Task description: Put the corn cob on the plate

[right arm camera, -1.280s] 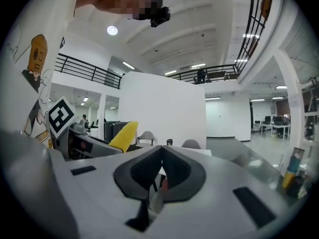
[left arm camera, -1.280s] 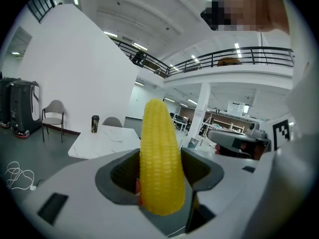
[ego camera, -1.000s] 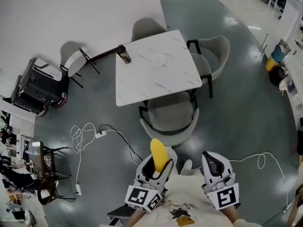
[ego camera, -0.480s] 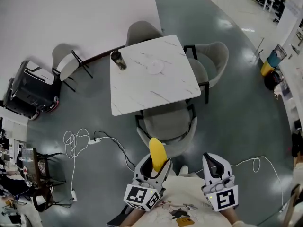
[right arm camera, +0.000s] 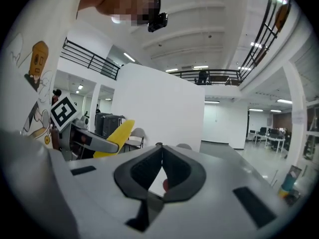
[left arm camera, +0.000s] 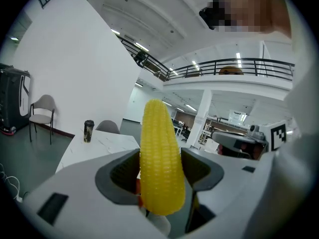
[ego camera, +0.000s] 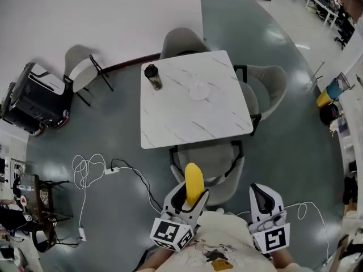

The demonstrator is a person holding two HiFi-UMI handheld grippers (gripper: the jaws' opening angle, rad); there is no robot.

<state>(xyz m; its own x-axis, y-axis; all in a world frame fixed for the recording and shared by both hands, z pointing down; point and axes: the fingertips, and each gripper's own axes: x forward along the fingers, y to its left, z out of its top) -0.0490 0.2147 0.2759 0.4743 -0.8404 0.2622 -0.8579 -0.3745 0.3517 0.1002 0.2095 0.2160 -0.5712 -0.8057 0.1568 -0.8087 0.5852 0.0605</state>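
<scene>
Standing short of the table (ego camera: 195,118); a chair (ego camera: 207,162) is tucked at its near edge, between me and it. Both grippers sit close to my body, pointing forward, which I read as carry posture rather than placing.

Left gripper (ego camera: 189,199) is clamped on the corn (ego camera: 193,180), pinched at the fat lower half so the bulk sits deep between the jaws. That looks secure enough for walking. Right gripper (ego camera: 262,194) is pinched together on nothing, parked beside the left, out of the way.

Plate (ego camera: 198,90) lies right of the table's middle, toward the far edge. Cup (ego camera: 153,77) stands near the far-left corner, well apart from the plate.

Corn is in the air, well short of the plate. Its long axis runs along the jaws, tapered tip forward toward the table, butt back in the throat. In the left gripper view it reads near upright, tip leaning slightly left.
</scene>
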